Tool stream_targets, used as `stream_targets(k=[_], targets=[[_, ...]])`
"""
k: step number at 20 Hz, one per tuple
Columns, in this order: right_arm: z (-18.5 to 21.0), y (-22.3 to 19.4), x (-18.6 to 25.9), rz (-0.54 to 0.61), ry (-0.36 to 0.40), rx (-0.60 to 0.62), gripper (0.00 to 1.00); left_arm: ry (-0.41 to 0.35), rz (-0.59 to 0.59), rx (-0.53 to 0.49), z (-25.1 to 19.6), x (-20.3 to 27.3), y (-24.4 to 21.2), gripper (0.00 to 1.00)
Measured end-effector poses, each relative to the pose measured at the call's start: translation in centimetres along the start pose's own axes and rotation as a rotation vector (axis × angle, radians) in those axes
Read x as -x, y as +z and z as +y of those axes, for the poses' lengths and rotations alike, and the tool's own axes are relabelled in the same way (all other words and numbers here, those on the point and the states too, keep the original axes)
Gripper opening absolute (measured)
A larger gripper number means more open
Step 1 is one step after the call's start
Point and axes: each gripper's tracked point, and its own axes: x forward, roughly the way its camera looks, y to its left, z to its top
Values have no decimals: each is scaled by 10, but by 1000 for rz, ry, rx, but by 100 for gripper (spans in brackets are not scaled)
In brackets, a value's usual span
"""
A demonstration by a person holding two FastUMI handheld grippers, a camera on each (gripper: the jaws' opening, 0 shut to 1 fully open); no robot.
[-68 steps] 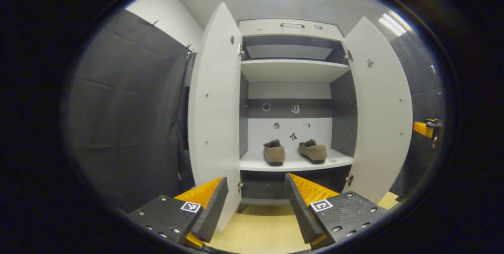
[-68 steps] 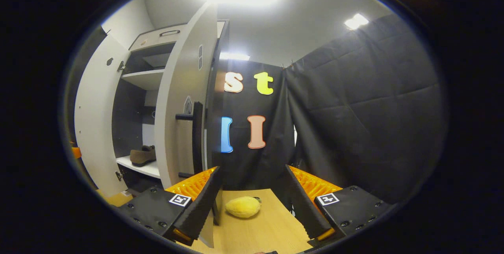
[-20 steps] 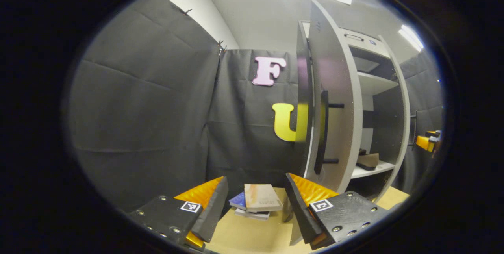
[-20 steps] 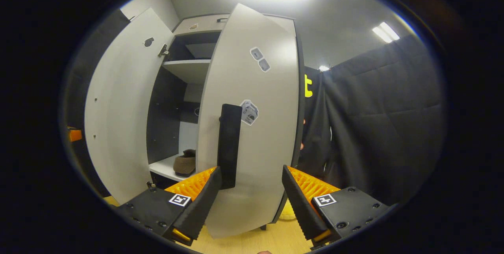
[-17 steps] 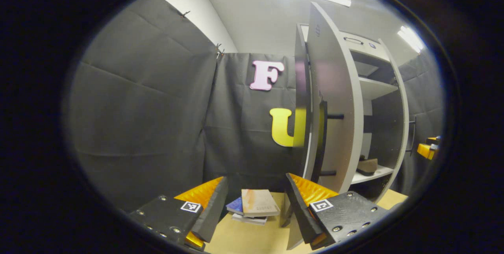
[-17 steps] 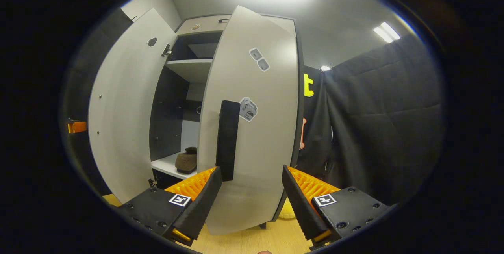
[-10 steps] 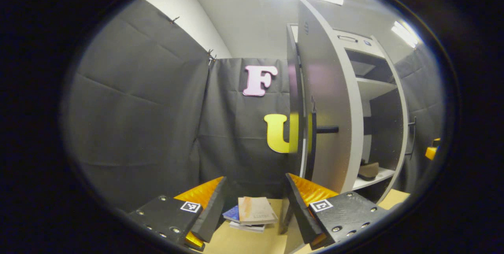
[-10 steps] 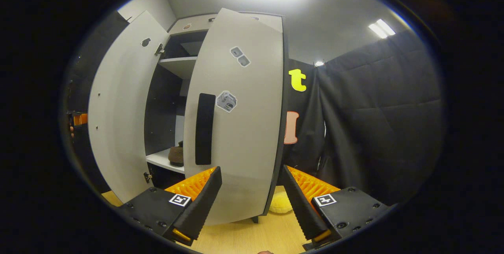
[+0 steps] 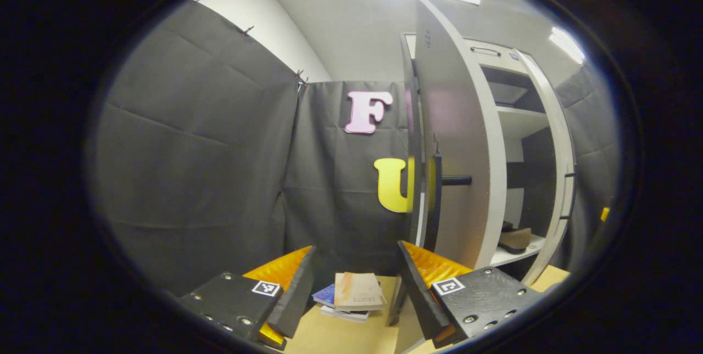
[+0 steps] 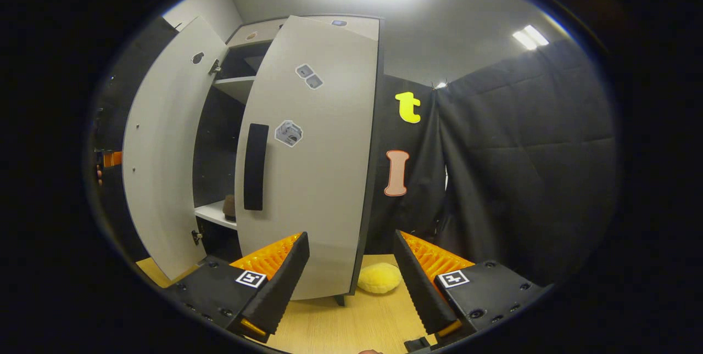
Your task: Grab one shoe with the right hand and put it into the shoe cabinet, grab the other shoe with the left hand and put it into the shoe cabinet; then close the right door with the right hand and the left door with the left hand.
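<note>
Before the nearly shut right door [image 10: 324, 167], both grippers' fingers [image 10: 285, 277] stand apart, seemingly untouching.

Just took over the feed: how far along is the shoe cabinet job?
Done: a shoe sits on the cabinet shelf. In hand: the right door is swung most of the way shut, right gripper open before it. Left: the left door stands open beside the open left gripper.

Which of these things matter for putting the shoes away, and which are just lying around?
Part of the job: shoe on the cabinet shelf; right door; left door; both open tools.

Just lying about: books; yellow plush.
</note>
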Motion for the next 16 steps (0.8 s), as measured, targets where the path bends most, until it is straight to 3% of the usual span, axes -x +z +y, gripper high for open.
stream_targets(k=[9,10,12,13,16], targets=[[-19,-9,-5,14,24,-14,97,-70,-12,-18,-74,17,1,91],[-20,-10,-4,17,25,-18,98,-70,-13,-16,-79,18,2,84],[-23,-11,-5,22,27,-20,98,-70,-15,-20,-88,16,1,84],[-25,-12,-4,26,26,-17,98,-71,-15,-20,-92,16,1,91],[-30,-18,2,36,22,-16,98,-94,-10,-15,-108,14,0,91]])
